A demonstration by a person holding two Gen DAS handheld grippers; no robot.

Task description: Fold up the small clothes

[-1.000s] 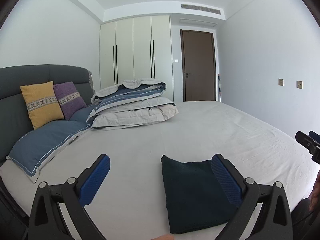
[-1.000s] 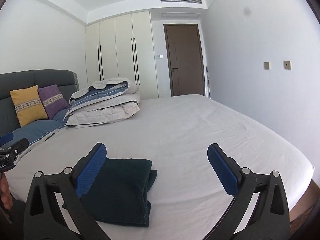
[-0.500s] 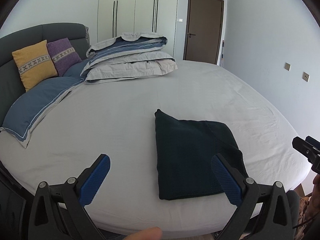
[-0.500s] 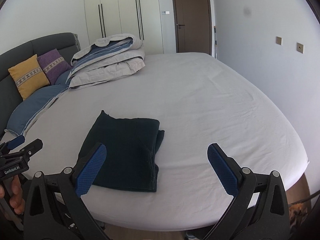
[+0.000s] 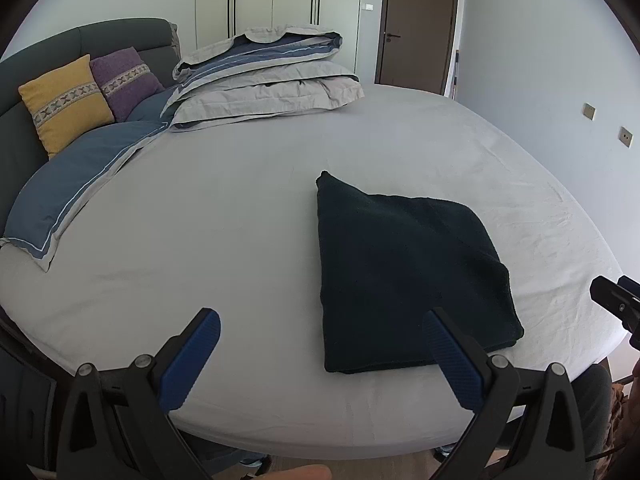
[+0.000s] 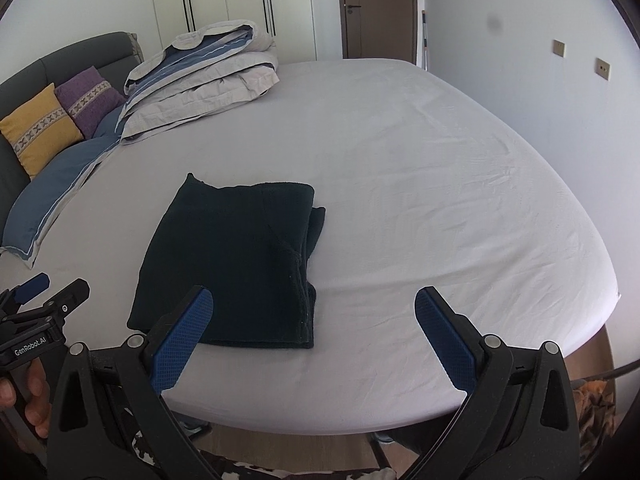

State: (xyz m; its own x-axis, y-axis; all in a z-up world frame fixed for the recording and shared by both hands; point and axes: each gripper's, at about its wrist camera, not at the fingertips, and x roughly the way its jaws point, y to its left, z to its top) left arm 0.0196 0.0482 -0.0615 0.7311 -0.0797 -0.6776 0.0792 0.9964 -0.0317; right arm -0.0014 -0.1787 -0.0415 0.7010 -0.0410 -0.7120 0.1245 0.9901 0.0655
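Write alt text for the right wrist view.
A folded dark green garment lies flat on a pale bed sheet, near the bed's front edge. The open right gripper hovers above that edge, holding nothing. Folded bedding and cushions sit at the far left.

One folded dark garment (image 5: 404, 276) is seen on one bed (image 5: 240, 216), ahead of the tongs. Two grippers are counted, the left gripper (image 5: 320, 354) and the right gripper (image 6: 312, 336). Far ahead and to the left, two cushions are counted, one yellow cushion (image 5: 64, 104) and one purple cushion (image 5: 126, 80), beside one folded duvet (image 5: 272, 80) and one blue pillow (image 5: 80, 184).
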